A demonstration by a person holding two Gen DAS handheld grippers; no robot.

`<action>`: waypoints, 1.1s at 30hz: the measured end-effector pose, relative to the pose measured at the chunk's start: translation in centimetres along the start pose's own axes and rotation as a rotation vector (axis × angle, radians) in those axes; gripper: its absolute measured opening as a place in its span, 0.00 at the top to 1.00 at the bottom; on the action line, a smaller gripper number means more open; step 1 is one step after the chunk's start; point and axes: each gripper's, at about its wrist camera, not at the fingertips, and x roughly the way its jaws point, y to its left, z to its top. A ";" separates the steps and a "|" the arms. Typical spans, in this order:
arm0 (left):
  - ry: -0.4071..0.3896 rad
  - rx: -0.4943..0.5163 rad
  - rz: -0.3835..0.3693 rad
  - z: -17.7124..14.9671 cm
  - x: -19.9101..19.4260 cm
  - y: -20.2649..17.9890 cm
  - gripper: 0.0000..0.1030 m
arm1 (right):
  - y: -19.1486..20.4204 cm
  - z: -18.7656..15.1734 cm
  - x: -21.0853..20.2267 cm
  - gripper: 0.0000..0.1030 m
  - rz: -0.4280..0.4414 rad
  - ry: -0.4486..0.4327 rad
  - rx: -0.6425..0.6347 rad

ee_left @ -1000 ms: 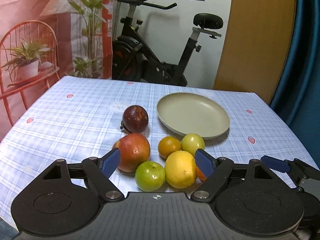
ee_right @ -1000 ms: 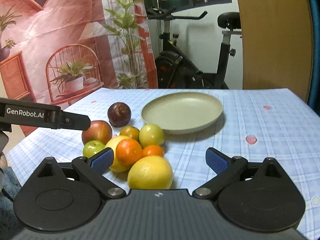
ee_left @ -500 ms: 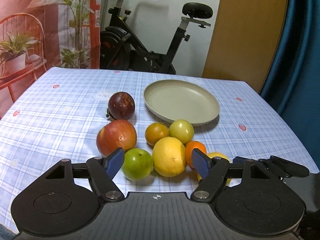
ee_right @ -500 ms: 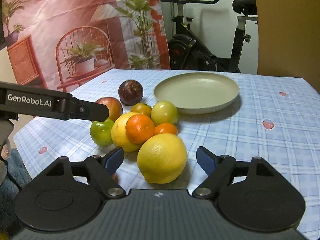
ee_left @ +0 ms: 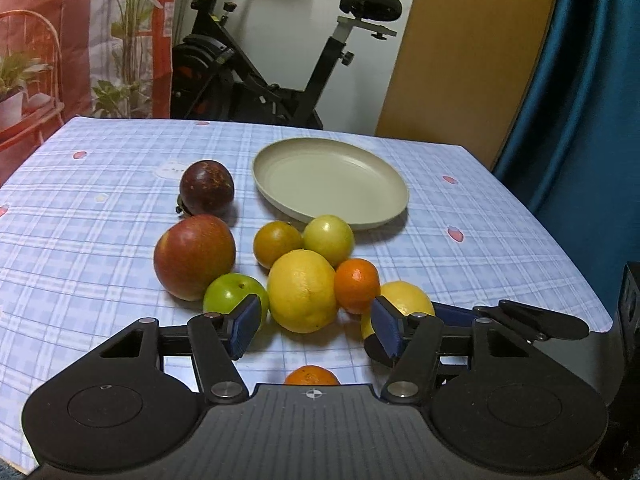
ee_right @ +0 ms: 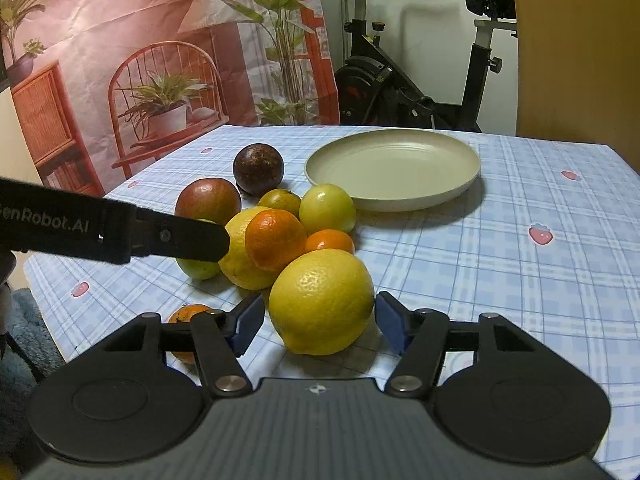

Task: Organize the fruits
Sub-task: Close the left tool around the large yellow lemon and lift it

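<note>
Several fruits lie clustered on the checked tablecloth before an empty beige plate (ee_left: 332, 180) (ee_right: 394, 168). My left gripper (ee_left: 314, 326) is open, just short of a large yellow citrus (ee_left: 302, 290), with a green apple (ee_left: 232, 298) by its left finger and a small orange (ee_left: 311, 376) below it. My right gripper (ee_right: 320, 322) is open, its pads either side of a big lemon (ee_right: 322, 300) without touching. A red apple (ee_left: 194, 256), a dark purple fruit (ee_left: 206, 188) and oranges (ee_right: 275, 239) lie beyond.
The left gripper's arm (ee_right: 112, 232) crosses the right wrist view at the left. The table's front edge (ee_left: 16, 456) is close below. An exercise bike (ee_left: 256, 80) and a printed backdrop stand behind the table; a blue curtain (ee_left: 580, 100) hangs at the right.
Both grippers have moved forward and lower toward the fruit pile. The lemon now sits between the right gripper's fingers. A small orange has come into view under the left gripper.
</note>
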 end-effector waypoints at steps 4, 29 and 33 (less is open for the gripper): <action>0.008 0.002 -0.008 -0.1 0.2 0.0 0.38 | -0.1 0.0 0.0 0.39 0.000 -0.002 0.003; 0.034 0.012 -0.049 -0.2 0.4 -0.7 0.38 | -0.2 -0.2 0.1 0.39 0.000 0.011 0.001; 0.044 0.016 -0.081 -0.1 0.7 -1.1 0.38 | -0.2 -0.2 0.1 0.41 -0.004 0.012 0.001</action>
